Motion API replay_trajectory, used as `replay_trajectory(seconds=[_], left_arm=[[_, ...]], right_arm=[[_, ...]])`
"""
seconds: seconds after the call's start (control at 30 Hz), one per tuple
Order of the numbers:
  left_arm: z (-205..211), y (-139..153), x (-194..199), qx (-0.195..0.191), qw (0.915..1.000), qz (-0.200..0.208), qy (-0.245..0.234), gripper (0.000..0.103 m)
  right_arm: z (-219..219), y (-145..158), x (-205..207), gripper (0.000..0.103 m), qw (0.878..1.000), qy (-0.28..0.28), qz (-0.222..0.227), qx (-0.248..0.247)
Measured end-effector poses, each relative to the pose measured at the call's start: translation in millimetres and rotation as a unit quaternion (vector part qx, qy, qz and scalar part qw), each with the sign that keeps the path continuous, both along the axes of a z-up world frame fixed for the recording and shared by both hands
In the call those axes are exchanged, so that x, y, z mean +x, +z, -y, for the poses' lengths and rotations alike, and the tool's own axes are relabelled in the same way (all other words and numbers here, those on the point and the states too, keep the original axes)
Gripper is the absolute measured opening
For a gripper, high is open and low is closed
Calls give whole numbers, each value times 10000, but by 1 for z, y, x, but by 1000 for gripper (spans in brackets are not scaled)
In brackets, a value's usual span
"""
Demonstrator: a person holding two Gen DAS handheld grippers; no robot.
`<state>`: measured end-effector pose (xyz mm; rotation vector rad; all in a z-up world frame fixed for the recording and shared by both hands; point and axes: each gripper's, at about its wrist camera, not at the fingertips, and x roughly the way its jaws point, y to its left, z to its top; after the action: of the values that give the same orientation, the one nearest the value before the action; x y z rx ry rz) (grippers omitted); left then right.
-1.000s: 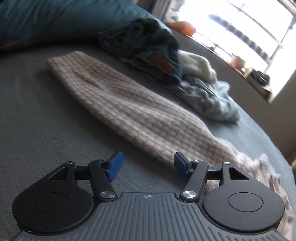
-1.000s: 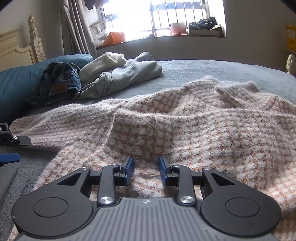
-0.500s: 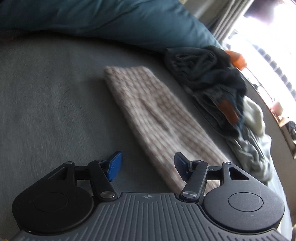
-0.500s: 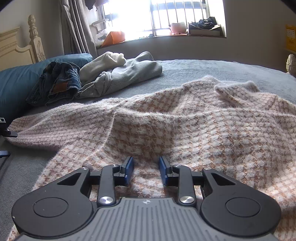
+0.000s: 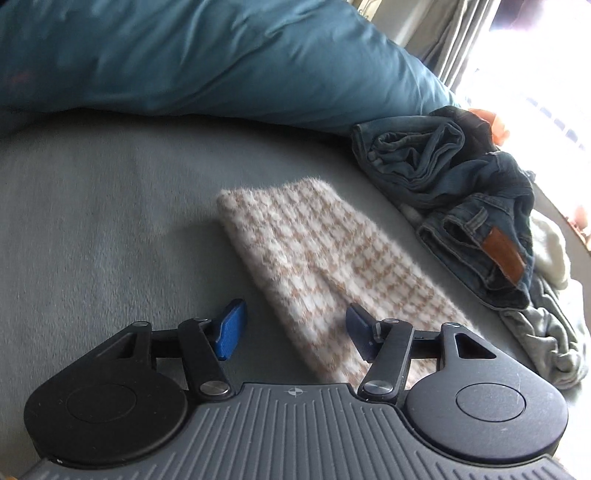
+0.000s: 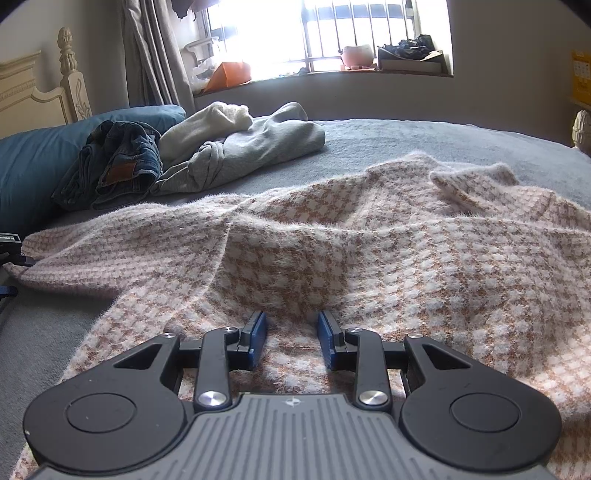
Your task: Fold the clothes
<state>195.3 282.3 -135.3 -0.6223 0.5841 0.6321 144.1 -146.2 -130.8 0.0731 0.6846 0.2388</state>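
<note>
A grey bed (image 5: 92, 221) fills both views, lit by a bright barred window (image 6: 332, 33) beyond its far side.

Left wrist view: a teal pillow (image 5: 221, 55) runs across the top. Just right of it lies a crumpled pair of jeans (image 5: 461, 206) with a brown leather patch, and beyond that a pale grey garment (image 5: 546, 332) at the right edge. One sleeve of a pink-and-tan houndstooth sweater (image 5: 314, 266) lies flat on the bed, its cuff end pointing toward the pillow. The left gripper (image 5: 295, 328) hovers at the near part of this sleeve. Its jaws stand about half open and are closing; the sleeve runs between them, closer to the right pad, but the pads do not press on it.

Right wrist view: the sweater (image 6: 369, 240) body spreads in loose rumples across the near bed, its sleeve reaching out to the left edge. The right gripper (image 6: 291, 339) sits low on the knit near the hem. Its jaws are narrowed, with a raised fold of knit between the blue pads; whether they actually pinch it, I cannot tell. Farther back the jeans (image 6: 114, 166) lie against the pillow (image 6: 33, 162), with a cream garment (image 6: 207, 125) and the grey garment (image 6: 258, 147) piled beside them. A cream headboard (image 6: 37, 88) and curtain (image 6: 155, 51) stand at the left.
</note>
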Motion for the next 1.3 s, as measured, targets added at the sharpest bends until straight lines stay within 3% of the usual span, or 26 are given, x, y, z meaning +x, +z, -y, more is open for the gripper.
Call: replay_trajectory(seconds=[0.07,0.23,0.43,0.5,0.6,0.8,0.97,1.3], left_arm=[[-2,-2,3,49,10000,-11,21,54],[-2,-2,3,179,9998,-9,48,35],[-1,-3,5,253,9997,4,46,30],[-2,-3,5,220,9997,38,17,30],[-5,-2,4,83,9998,147,-118,43],[-8,-1,5,-110,9995,259,-174,56],[-4,-1,7,29,9996,200,-185,54],[6,3,6,546,9985,-25,-77,17]], right_arm=[[0,0,0,33,10000,3,3,-8],[0,-1,0,33,10000,15,21,-26],[0,-1,-1,33,10000,27,39,-41],[0,-1,-1,33,10000,31,41,-42],[0,-1,-1,33,10000,34,47,-47],[-1,-1,-1,33,9999,35,64,-77],[-2,-1,-2,33,9999,32,76,-91],[-2,-1,-2,33,9999,42,91,-100]])
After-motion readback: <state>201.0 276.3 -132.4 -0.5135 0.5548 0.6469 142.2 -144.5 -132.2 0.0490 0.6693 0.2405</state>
